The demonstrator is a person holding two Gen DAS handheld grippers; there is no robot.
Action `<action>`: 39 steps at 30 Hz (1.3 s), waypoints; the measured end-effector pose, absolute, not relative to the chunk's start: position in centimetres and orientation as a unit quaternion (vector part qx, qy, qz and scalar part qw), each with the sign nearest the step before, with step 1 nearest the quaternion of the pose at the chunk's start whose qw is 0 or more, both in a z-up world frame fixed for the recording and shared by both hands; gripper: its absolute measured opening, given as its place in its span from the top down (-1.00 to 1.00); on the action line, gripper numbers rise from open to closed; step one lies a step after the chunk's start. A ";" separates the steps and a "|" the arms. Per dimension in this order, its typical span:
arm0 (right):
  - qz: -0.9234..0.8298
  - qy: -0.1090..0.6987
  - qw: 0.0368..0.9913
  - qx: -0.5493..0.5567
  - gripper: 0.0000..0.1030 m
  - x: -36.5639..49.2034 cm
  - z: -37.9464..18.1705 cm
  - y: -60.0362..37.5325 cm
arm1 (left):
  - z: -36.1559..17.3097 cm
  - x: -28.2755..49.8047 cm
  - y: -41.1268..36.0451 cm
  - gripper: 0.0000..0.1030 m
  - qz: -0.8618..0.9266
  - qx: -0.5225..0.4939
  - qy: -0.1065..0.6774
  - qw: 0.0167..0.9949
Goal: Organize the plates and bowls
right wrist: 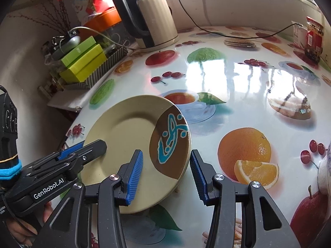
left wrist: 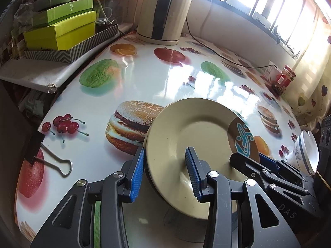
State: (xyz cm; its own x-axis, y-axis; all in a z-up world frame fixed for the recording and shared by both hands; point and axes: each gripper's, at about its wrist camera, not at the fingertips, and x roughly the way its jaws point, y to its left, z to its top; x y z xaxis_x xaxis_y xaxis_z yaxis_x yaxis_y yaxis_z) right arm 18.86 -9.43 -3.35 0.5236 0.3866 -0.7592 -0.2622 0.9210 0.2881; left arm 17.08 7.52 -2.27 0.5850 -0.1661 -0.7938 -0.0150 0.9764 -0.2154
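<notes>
Black tongs with blue ribbed pads fill the bottom of both wrist views. Seen from the left wrist, the left gripper (left wrist: 165, 173) straddles the rim of a cream plate (left wrist: 198, 128) at about 7 o'clock on the plate, one pad under the outer edge and one over the inner face; whether the pads press on it I cannot tell. From the right wrist, the right gripper (right wrist: 166, 174) straddles the same plate (right wrist: 128, 132) at its 5 o'clock edge, where a brown patch carries a turquoise fish design; the left pad lies over the face, the right pad stands just clear of the rim. The plate is tilted, its near edge low above the glossy table (right wrist: 238, 95) printed with fruit and burgers.

At 9 o'clock in the left view lies a binder clip (left wrist: 51, 161); at 3 o'clock, white bowls (left wrist: 306, 150) are stacked on edge. Farther off, at 12 o'clock, a cream kettle (left wrist: 163, 14) stands near the window; yellow-green boxes (left wrist: 62, 26) are stacked at 10 o'clock and a red-labelled jar (left wrist: 286, 76) stands at 2 o'clock.
</notes>
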 end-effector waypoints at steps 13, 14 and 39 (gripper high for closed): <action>0.173 0.453 0.872 0.066 0.09 19.1 -3.1 -10.3 | -1.9 17.2 7.5 0.21 -0.032 -0.093 0.466 0.879; 0.173 0.452 0.872 0.070 0.09 19.0 -2.9 -10.6 | -1.6 16.9 7.6 0.20 -0.031 -0.093 0.463 0.881; 0.019 0.347 0.934 0.084 -0.05 8.6 7.1 -26.7 | 6.9 13.5 -8.0 0.20 -0.199 -0.042 0.419 0.885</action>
State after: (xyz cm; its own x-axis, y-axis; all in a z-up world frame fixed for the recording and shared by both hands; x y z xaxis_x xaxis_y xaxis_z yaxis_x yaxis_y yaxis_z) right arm 8.61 -26.74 7.15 0.7578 0.0936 -0.6457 0.0229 0.9852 0.1696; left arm 13.49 -7.99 6.91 0.5694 -0.3875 -0.7250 0.3163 0.9173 -0.2419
